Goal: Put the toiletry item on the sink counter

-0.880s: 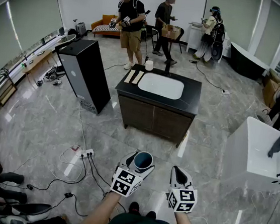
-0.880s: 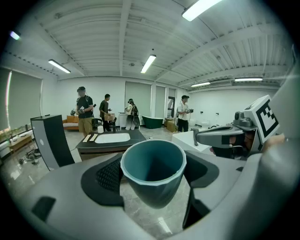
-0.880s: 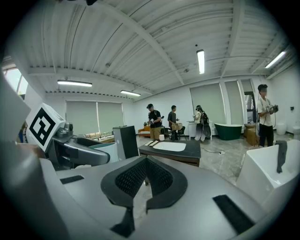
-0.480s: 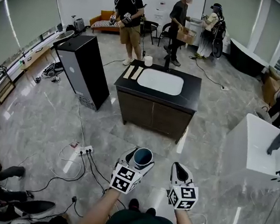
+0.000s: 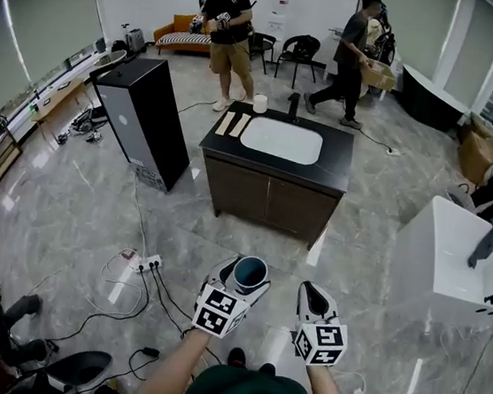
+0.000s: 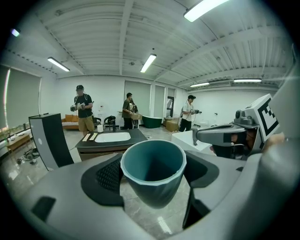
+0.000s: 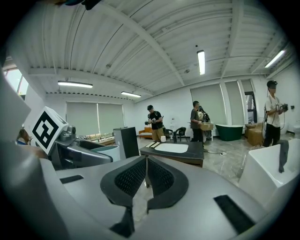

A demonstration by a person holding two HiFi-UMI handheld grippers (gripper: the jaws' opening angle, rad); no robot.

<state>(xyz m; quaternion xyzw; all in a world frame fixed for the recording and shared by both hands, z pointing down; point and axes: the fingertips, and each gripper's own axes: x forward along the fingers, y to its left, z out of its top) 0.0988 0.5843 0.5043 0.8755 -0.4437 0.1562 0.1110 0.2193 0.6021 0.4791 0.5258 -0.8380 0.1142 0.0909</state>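
A teal cup [image 6: 153, 173] stands upright between the pads of my left gripper [image 5: 246, 276], which is shut on it; the head view shows the cup [image 5: 250, 274] held above the floor. My right gripper [image 5: 310, 296] hovers beside it, shut with nothing in it, its pads [image 7: 159, 177] touching. The sink counter [image 5: 336, 157], a dark cabinet with a white basin [image 5: 282, 140], stands well ahead across the floor. On its far edge are a white roll [image 5: 261, 103] and a black tap [image 5: 293, 105].
A black cabinet [image 5: 145, 118] stands left of the counter. Cables and a power strip [image 5: 144, 265] lie on the floor near my feet. A white bathtub [image 5: 457, 262] is at the right. A person [image 5: 222, 33] stands behind the counter, another [image 5: 354, 58] walks at the back.
The view has drifted a little nearer the counter. The person carrying a box at the back has walked to the right. Both grippers hold as before.
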